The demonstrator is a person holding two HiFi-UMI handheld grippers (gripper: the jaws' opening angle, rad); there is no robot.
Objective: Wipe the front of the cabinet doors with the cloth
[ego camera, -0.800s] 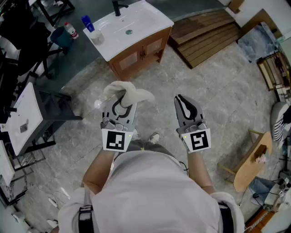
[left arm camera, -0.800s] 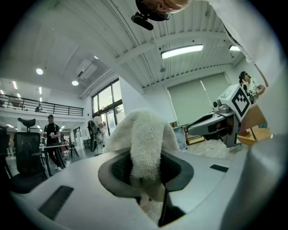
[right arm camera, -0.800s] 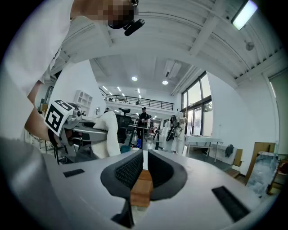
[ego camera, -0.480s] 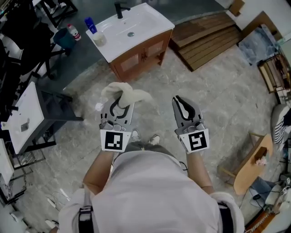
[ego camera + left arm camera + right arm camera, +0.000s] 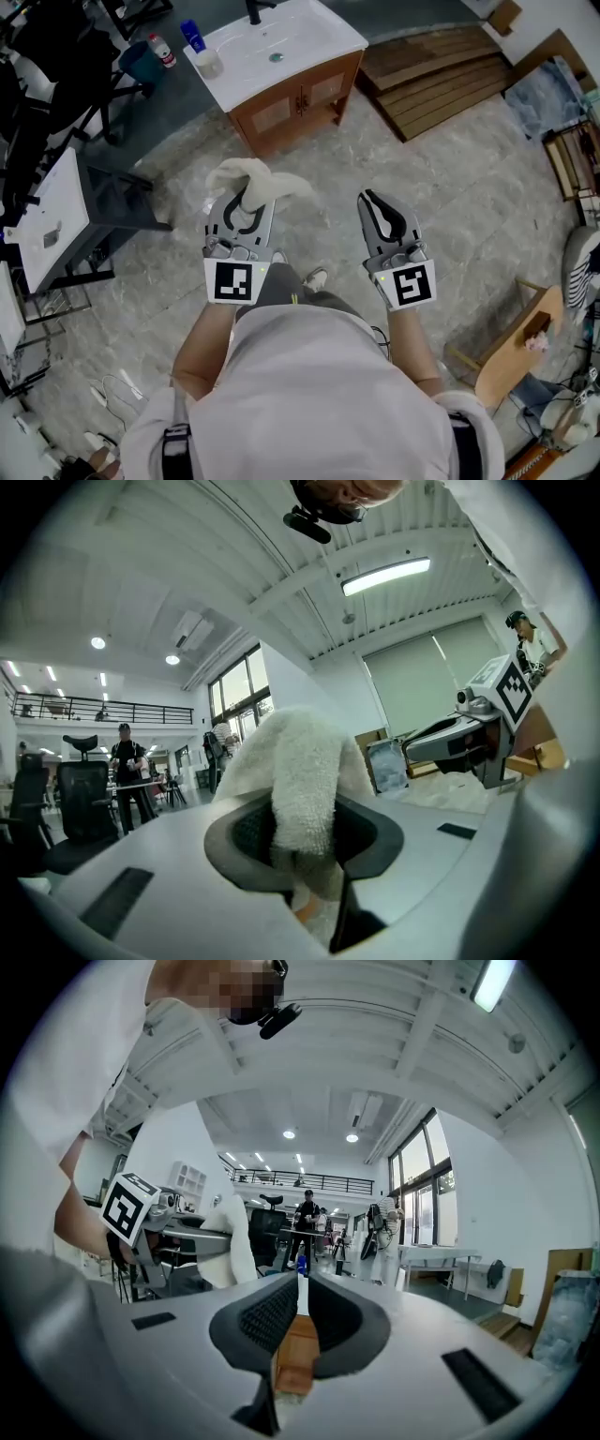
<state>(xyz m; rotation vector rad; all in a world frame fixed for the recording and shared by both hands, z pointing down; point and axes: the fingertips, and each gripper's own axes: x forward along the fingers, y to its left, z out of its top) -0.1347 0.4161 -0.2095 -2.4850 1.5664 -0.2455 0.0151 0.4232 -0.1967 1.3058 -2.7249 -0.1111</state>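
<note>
White cloth (image 5: 251, 178): pinched in the left gripper (image 5: 246, 204), with its loose end draped forward over the fingertips and off to their right.
Left gripper: the fingers are pressed onto the cloth from both sides; in the left gripper view the towelling (image 5: 305, 789) is seen to fill the gap between the pads.
Right gripper (image 5: 373, 201): held level beside the left, its fingers brought together on nothing, with only a thin slit left between the pads.
Cabinet doors (image 5: 300, 101): seen well ahead of both sets of fingertips, wooden and shut, beneath a white basin top (image 5: 281, 42); they are not touched by the cloth.
Step in hand: the approach is judged to be under way, and wiping is not yet begun.
Next move: the gap to the doors has to be closed and the left gripper lowered, so that the draped cloth, not the bare fingertips, is laid flat against the door fronts.
</note>
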